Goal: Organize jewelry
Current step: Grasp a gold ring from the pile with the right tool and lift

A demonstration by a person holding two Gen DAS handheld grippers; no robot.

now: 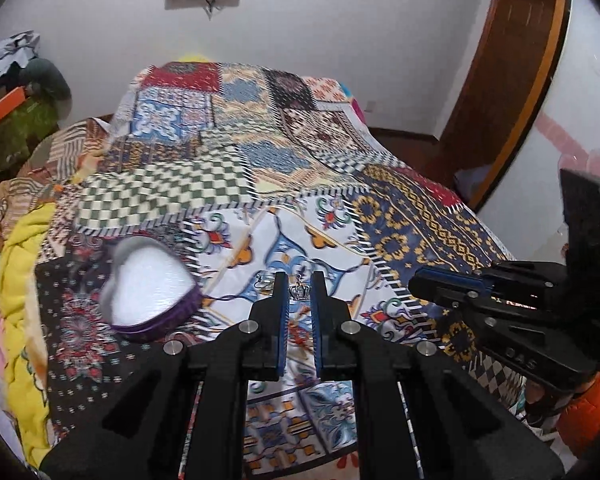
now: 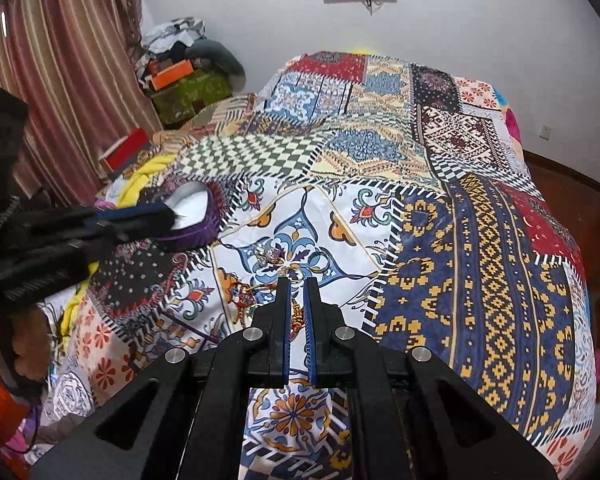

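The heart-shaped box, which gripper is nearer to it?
Left. The left gripper overlaps the heart-shaped box in the right wrist view; the right gripper is over the jewelry pile.

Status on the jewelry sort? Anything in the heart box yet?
Nothing visibly done: heart box shows only its white lining. In hand: a crown charm sits between the left hand-held gripper fingers. Left: rings and other pieces on the bedspread ahead of the right hand-held gripper.

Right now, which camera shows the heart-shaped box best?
The left wrist view: the heart-shaped box shows whole, open, white inside. In the right wrist view the left gripper covers part of it.
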